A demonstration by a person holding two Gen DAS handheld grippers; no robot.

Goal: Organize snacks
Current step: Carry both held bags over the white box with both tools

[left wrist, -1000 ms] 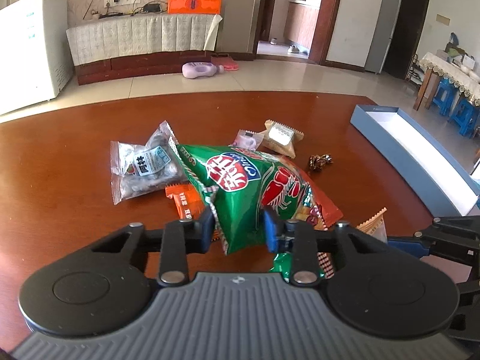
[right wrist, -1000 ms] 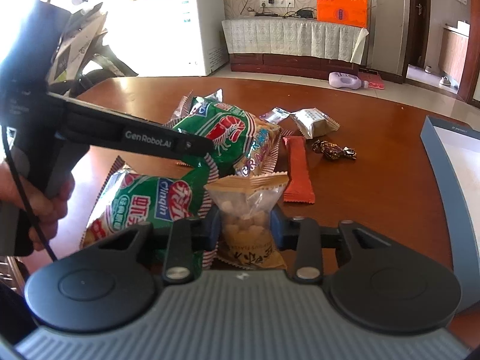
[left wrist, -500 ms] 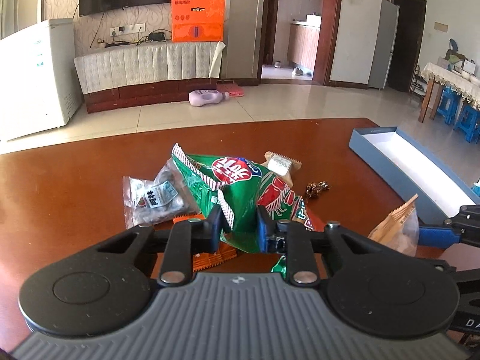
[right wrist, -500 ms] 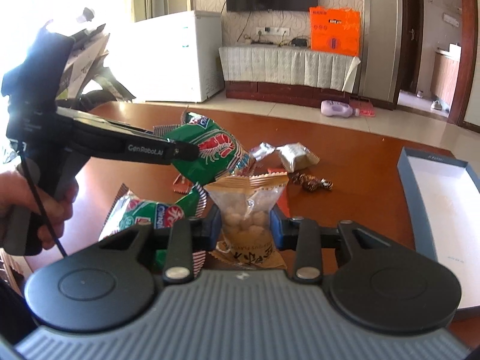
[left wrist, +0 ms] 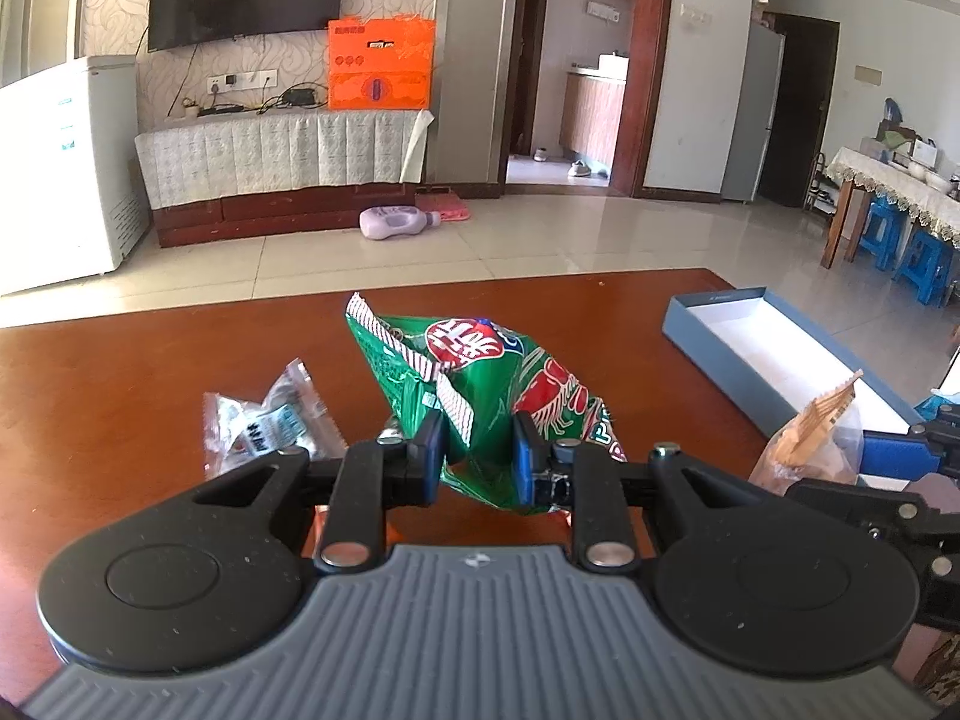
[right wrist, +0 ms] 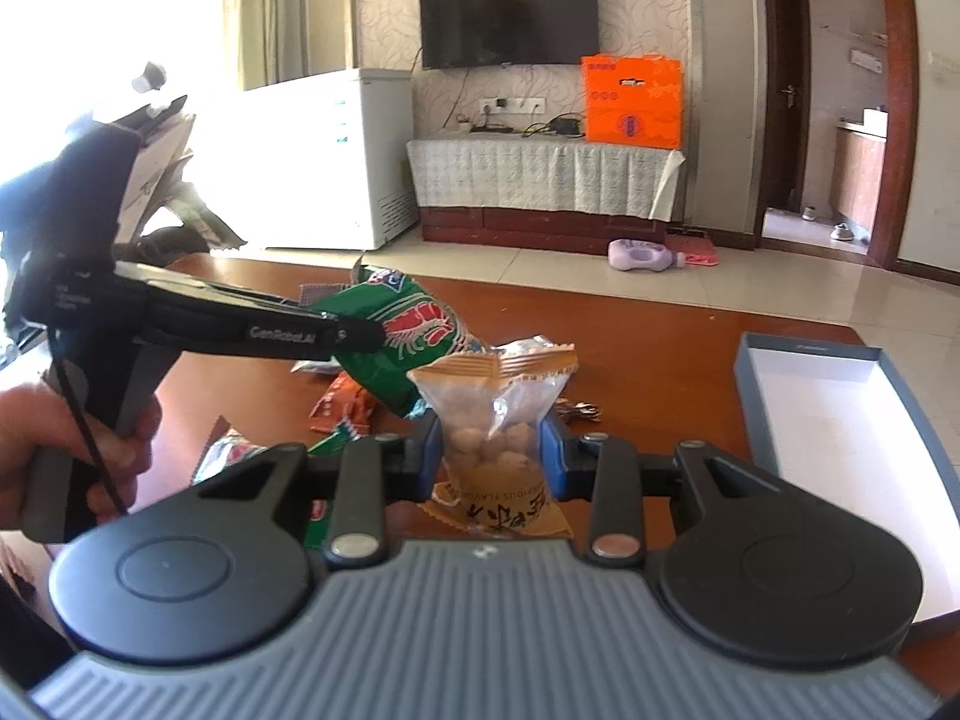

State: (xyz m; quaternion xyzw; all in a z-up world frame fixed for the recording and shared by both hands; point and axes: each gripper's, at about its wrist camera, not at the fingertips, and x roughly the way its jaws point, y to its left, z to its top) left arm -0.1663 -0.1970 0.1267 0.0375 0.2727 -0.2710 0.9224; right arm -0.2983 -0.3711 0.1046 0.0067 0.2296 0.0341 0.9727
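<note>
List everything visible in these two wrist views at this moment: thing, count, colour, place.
green shrimp-print bag: 1, green and red, lifted, clamped in the left hand-held gripper
clear puff-ball bag: 1, clear with tan seal, clamped in the right hand-held gripper
second green bag: 1, green, on the table at lower left of the right view
clear grey packet: 1, on the table left of the lifted bag
orange packet: 1, on the table
box lid: 1, blue outside, white inside, right side of the table
table: 1, red-brown wood
left hand-held gripper: shut
right hand-held gripper: shut
hand: 1, holding the left handle
</note>
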